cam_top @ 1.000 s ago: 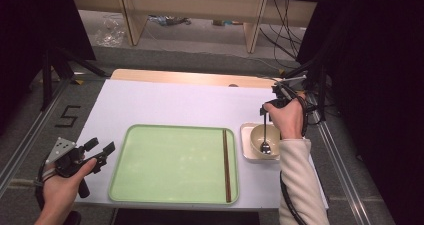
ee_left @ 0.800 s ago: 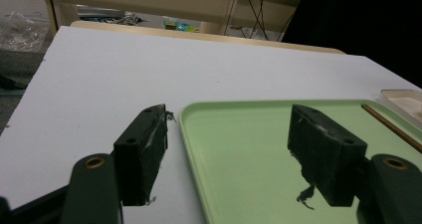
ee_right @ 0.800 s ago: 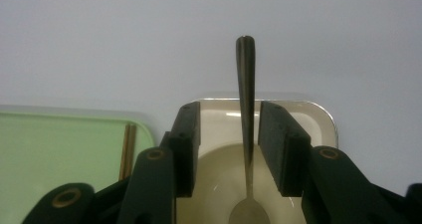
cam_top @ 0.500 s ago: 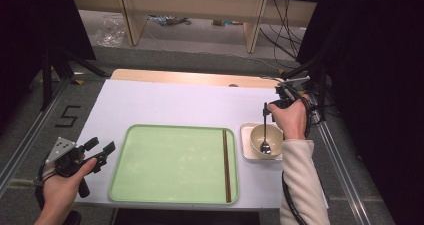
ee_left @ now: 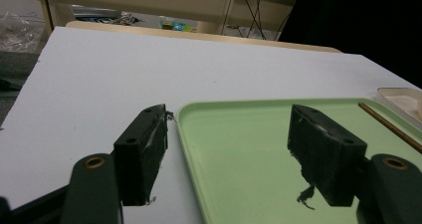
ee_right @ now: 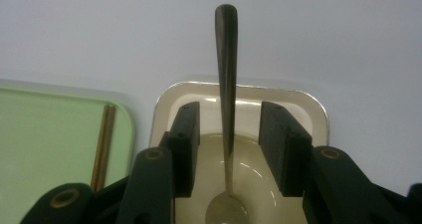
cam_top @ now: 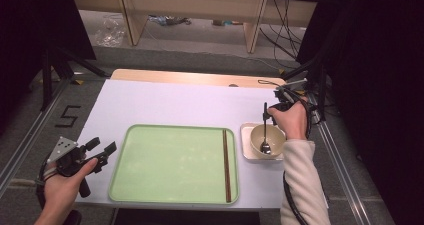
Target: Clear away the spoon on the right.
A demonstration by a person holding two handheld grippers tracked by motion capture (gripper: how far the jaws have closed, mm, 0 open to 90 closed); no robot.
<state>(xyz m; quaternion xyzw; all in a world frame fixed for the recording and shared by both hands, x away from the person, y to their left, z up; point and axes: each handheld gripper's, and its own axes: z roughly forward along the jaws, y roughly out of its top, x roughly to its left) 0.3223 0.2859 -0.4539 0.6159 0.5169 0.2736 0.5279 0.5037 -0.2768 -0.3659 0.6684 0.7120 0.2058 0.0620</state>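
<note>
Metal spoon [ee_right: 227, 109] stands in the bowl [cam_top: 267, 139], which we take as landmark; its handle rises between the right gripper [ee_right: 226, 149] jaws, which have just widened and do not press it. Left of the bowl, 2 chopsticks [cam_top: 225, 164] lie on the green tray [cam_top: 170, 165]. We judge the spoon delivered; withdrawal remains. The left gripper [ee_left: 234, 134] gapes empty.

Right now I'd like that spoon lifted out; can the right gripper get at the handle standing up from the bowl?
Probably yes. The right gripper already has its open fingers either side of the dark metal spoon, which leans in the cream round bowl on the square white plate; nothing stands between.
</note>
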